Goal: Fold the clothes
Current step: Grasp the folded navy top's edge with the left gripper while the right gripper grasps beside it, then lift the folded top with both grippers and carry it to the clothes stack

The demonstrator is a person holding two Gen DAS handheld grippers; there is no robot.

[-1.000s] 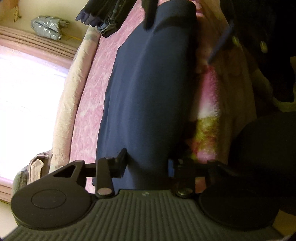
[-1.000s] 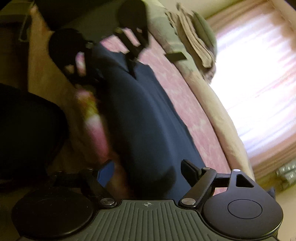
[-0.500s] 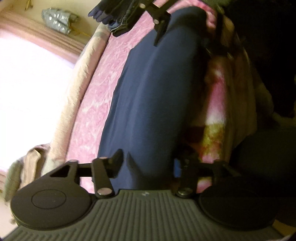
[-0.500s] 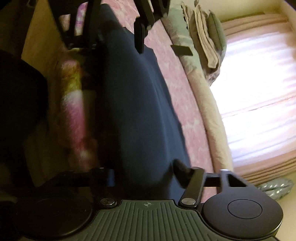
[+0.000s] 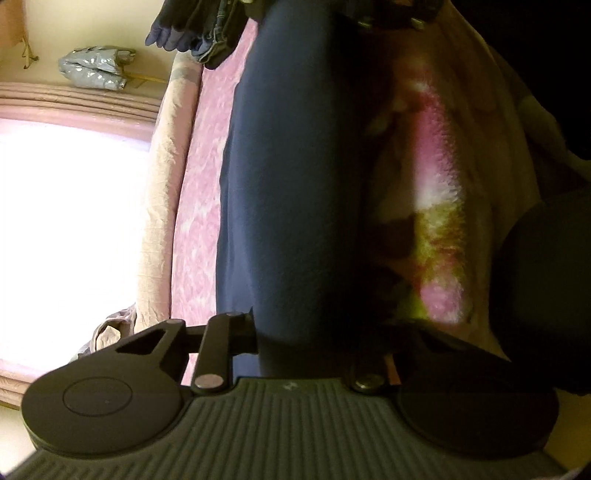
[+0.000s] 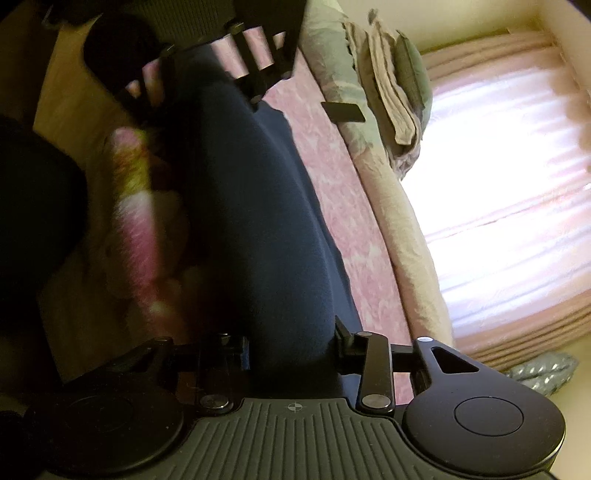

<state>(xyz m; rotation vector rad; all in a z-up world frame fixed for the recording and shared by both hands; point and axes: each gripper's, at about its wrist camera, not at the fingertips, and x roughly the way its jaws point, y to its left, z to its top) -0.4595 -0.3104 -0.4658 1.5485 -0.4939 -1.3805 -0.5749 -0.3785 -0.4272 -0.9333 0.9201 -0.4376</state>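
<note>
Here the navy garment [image 5: 295, 177] is stretched along the bed [image 5: 199, 206], one end inside each wide-spread claw, left [image 5: 314, 332] and right [image 6: 291, 350]; both ends should be gripped evenly and kept taut.

Left claw [image 5: 314, 332] and right claw [image 6: 291, 347] both spread wide, facing each other

Left gripper [image 5: 317, 332] with jaws apart around end of navy garment [image 5: 295, 166] stretched over pink bedspread [image 5: 207, 192], dark clothes pile [image 5: 199, 29] beyond.
</note>
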